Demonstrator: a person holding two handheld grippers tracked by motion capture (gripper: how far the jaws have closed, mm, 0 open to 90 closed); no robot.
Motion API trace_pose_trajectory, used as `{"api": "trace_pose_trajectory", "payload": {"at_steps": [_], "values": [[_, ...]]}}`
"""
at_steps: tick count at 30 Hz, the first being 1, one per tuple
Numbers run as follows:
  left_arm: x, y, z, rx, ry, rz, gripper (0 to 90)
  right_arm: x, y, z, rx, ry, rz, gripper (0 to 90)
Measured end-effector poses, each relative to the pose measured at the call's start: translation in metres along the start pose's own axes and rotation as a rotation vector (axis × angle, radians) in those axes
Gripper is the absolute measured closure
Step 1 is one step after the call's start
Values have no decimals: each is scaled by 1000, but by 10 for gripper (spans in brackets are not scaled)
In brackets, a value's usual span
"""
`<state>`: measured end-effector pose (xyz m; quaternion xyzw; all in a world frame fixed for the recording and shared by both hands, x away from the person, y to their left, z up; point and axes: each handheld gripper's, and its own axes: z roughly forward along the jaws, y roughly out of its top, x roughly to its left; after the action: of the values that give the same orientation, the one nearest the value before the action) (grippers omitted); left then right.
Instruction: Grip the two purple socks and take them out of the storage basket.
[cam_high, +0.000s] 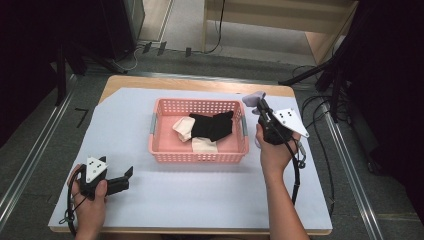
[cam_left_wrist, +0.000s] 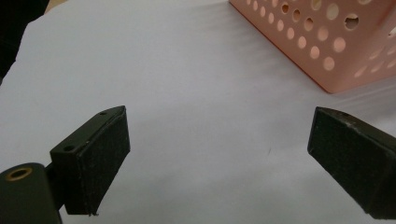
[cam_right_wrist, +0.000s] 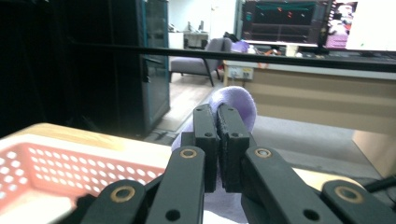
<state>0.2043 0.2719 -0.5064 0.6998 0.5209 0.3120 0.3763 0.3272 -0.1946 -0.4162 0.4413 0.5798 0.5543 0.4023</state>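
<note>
Count: 1 pink perforated plastic basket (cam_high: 199, 147). Inside it: 1 black sock (cam_high: 214, 125), 2 cream socks (cam_high: 184, 128). 1 lilac sock (cam_high: 252, 98) off its right end. 2 handheld black two-jaw grippers (cam_high: 126, 176).

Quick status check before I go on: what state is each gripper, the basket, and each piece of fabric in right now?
left gripper: open, empty, low over the white sheet.
right gripper: shut on the purple cloth, held up beside the basket's right end.
pink basket: upright on the sheet, holding fabric.
black sock: lying crumpled in the basket.
cream socks: in the basket, partly under the black sock.
</note>
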Motion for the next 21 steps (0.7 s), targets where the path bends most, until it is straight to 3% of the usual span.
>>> {"api": "trace_pose_trajectory", "payload": {"at_steps": [10, 13, 16, 21], "values": [[0, 0, 0, 1, 1, 2, 66, -26, -26, -8, 75, -55, 36, 869], [0, 0, 0, 1, 1, 3, 66, -34, -33, -10, 104, -83, 90, 720], [0, 0, 0, 1, 1, 2, 66, -38, -38, -13, 104, -77, 117, 600], [0, 0, 0, 1, 1, 3, 66, -43, -42, -20, 106, -91, 119, 509]]}}
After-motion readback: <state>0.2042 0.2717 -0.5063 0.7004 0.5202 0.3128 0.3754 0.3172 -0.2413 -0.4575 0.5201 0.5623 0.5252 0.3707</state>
